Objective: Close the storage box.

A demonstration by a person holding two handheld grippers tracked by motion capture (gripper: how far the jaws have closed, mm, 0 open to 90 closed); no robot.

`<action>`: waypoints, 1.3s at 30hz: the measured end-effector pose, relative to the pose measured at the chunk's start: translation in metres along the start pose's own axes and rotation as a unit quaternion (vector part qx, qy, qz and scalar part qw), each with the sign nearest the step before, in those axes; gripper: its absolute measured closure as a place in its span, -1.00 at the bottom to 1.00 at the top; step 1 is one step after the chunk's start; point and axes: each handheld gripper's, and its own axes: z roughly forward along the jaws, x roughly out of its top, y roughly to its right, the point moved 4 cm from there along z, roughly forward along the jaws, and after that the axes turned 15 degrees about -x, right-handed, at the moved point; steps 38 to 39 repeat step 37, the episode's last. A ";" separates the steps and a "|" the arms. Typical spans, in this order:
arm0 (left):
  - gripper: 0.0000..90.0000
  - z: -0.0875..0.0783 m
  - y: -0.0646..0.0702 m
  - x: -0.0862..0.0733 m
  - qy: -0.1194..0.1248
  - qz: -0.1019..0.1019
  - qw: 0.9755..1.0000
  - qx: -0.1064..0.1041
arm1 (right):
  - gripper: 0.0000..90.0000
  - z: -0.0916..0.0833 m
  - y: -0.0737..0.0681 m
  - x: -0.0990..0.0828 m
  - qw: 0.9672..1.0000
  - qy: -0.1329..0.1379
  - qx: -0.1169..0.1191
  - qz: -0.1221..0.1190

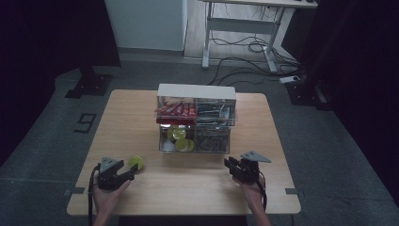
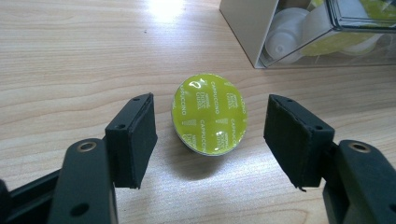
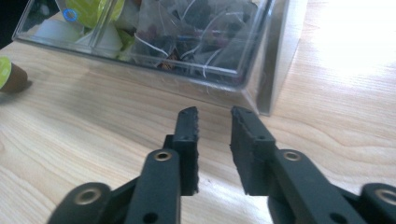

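Lime-green capsule [image 2: 208, 113] lies frame centre, between spread pads of left gripper [image 2: 210, 140], untouched, foil lid facing camera; right gripper [image 3: 215, 149] narrowly parted, empty, far from capsule

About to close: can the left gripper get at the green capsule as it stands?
Probably yes: the green capsule lies on the table between the left gripper's open jaws, untouched, nothing in the way.

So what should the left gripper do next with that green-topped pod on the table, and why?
Probably close the left gripper on the round coffee capsule with the lime-green foil lid. The capsule lies on the wooden table between the two open black pads, with a gap on each side, so nothing grips it yet. The clear plastic organiser holding similar capsules stands close by.
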 end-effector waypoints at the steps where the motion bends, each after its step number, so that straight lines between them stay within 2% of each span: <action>1: -0.22 0.000 0.000 0.000 0.001 0.001 1.000 0.000 | 0.49 -0.001 0.002 -0.002 1.000 0.001 0.000 -0.001; 12: -0.23 -0.001 0.001 -0.001 -0.002 0.002 1.000 -0.003 | 0.25 -0.010 0.022 -0.022 1.000 0.006 -0.007 -0.015; 14: -0.24 -0.002 0.000 -0.001 -0.004 0.003 1.000 -0.005 | 0.19 -0.012 0.030 -0.029 1.000 0.003 -0.012 -0.017; 20: -0.24 -0.003 -0.001 0.000 -0.002 0.002 1.000 -0.005 | 0.12 -0.017 0.043 -0.040 1.000 0.000 -0.024 -0.013; 27: -0.24 -0.005 -0.004 0.000 -0.001 -0.002 1.000 -0.003 | 0.11 -0.019 0.061 -0.049 0.999 -0.011 -0.037 0.007; 32: -0.24 -0.005 -0.005 0.000 0.000 -0.004 1.000 -0.004 | 0.08 -0.018 0.060 -0.049 0.999 -0.012 -0.038 0.005; 36: -0.24 -0.005 -0.005 0.000 -0.001 -0.004 1.000 -0.005 | 0.04 -0.016 0.057 -0.049 0.999 -0.013 -0.041 -0.006; 37: -0.24 -0.004 -0.005 0.000 -0.002 -0.004 1.000 -0.005 | 0.00 -0.012 0.055 -0.052 0.998 -0.020 -0.049 -0.022; 39: -0.24 -0.004 -0.005 0.000 -0.002 -0.004 1.000 -0.005 | 0.00 -0.012 0.055 -0.052 0.998 -0.020 -0.049 -0.022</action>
